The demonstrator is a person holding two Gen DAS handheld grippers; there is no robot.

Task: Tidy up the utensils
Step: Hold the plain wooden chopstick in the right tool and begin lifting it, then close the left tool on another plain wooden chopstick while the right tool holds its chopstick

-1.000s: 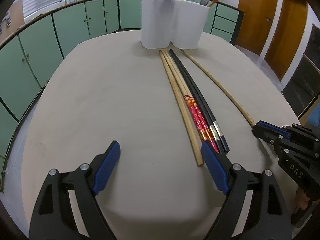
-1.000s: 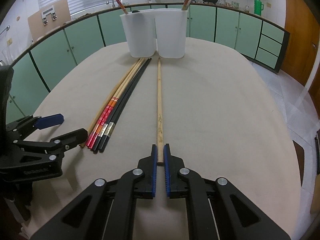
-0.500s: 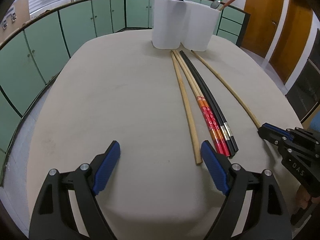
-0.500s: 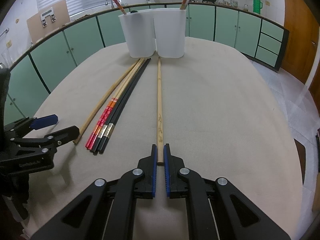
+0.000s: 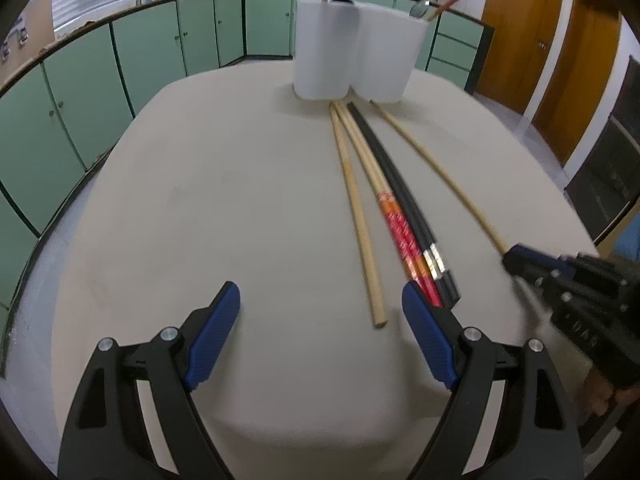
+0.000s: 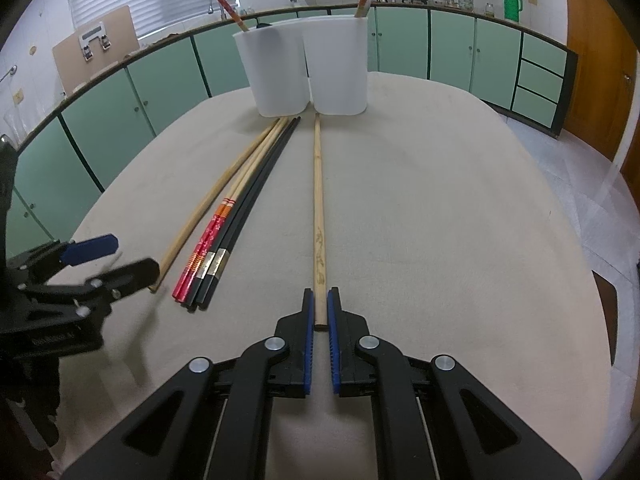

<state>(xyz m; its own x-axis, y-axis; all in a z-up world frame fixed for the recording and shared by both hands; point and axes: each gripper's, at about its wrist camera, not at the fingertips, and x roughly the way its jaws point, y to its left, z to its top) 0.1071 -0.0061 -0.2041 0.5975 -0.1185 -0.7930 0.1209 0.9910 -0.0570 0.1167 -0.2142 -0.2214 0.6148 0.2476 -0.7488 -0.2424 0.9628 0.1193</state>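
Two white holder cups [image 5: 352, 46] [image 6: 304, 68] stand at the table's far end, each with a red chopstick standing in it. My right gripper [image 6: 319, 304] is shut on the near end of a long bamboo chopstick [image 6: 318, 200], which lies on the table toward the cups; it also shows in the left wrist view [image 5: 440, 168]. A bundle of plain wooden, red-patterned and black chopsticks [image 5: 384, 204] [image 6: 236, 208] lies left of it. My left gripper [image 5: 320, 320] is open and empty, with the near ends of the bundle by its right finger.
The beige oval table [image 5: 200, 200] has green cabinets around it and wooden doors [image 5: 520, 32] at the right. The right gripper shows at the right edge of the left wrist view [image 5: 568, 280], and the left gripper shows at the left of the right wrist view [image 6: 72, 280].
The left gripper has moved forward and right toward the near ends of the chopstick bundle. The right gripper stays shut on the bamboo chopstick.
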